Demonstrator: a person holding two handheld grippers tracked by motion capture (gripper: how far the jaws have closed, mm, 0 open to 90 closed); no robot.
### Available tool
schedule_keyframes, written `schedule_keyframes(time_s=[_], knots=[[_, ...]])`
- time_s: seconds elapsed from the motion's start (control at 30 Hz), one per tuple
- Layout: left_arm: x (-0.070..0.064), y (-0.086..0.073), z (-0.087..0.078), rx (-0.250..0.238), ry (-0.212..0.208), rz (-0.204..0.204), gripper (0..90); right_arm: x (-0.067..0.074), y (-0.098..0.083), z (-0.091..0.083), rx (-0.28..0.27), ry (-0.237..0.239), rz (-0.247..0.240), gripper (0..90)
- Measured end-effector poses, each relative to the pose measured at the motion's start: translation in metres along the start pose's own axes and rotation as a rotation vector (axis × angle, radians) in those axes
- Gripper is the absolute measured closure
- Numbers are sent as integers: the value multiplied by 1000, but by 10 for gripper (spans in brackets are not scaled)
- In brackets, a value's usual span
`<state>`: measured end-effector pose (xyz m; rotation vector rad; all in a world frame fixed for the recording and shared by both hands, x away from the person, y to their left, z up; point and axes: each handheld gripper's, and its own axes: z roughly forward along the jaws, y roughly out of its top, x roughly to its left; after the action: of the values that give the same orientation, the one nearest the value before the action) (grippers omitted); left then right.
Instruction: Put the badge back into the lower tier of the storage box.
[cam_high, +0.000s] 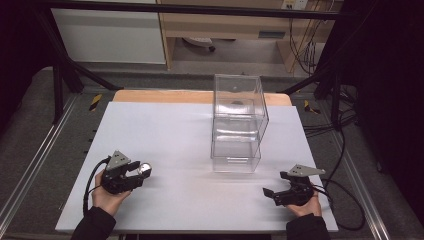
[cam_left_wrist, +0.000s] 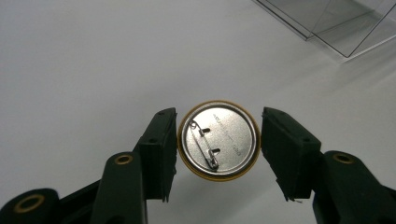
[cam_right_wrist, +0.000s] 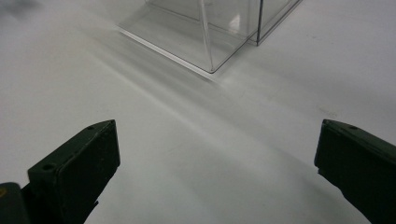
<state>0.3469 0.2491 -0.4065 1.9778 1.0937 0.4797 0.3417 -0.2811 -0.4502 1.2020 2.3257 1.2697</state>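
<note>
A round metal pin badge (cam_left_wrist: 218, 140) with a gold rim shows its silver back and clasp pin between the jaws of my left gripper (cam_left_wrist: 218, 154). The jaws press its two sides, so the gripper is shut on it. In the high view the badge (cam_high: 145, 169) glints at the tip of the left gripper (cam_high: 140, 172), low over the white table at the front left. My right gripper (cam_high: 275, 183) rests at the front right, wide open, with bare table between its jaws (cam_right_wrist: 217, 158).
A tall clear plastic box (cam_high: 237, 125) of two stacked sections stands right of the table's centre; its corner is visible (cam_left_wrist: 336, 23) and its base (cam_right_wrist: 210, 28) lies ahead of the right gripper. The white table top (cam_high: 190, 195) spreads between both hands.
</note>
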Motion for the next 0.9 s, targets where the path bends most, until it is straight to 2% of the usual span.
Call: schedule_keyframes(time_s=[0.9], knots=[[-37,16,4,-34,-64,54,462,0,0,0,1,-7,-4,7]])
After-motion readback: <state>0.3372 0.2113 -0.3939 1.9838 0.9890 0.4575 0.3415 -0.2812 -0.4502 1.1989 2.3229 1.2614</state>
